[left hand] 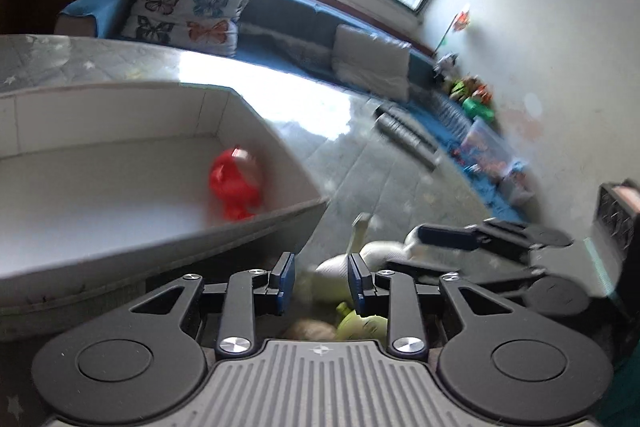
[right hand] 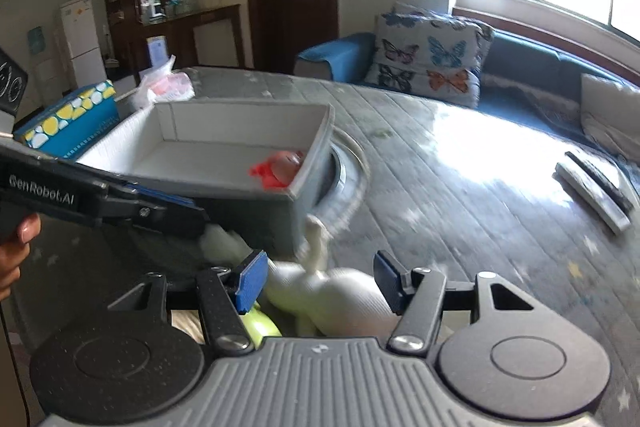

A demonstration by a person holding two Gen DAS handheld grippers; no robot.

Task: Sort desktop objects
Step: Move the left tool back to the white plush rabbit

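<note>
A white long-necked toy (right hand: 344, 287) lies on the quilted table just in front of the grey storage box (right hand: 312, 163). My right gripper (right hand: 320, 283) stands open with the toy's body between its blue pads, touching or nearly so. In the left wrist view my left gripper (left hand: 322, 281) is open too, with the white toy (left hand: 340, 263) just beyond its tips. A red toy (left hand: 236, 183) lies in the box's (left hand: 120, 123) near corner. A yellow-green toy (left hand: 360, 323) sits under the fingers. My right gripper (left hand: 448, 239) reaches in over the white toy.
Remote controls (right hand: 596, 187) lie at the table's right side. A blue patterned box (right hand: 68, 119) and a plastic bag (right hand: 168, 83) stand behind the grey box. A sofa with a butterfly cushion (right hand: 428, 55) runs beyond the table. A hand (right hand: 16, 239) holds the left gripper.
</note>
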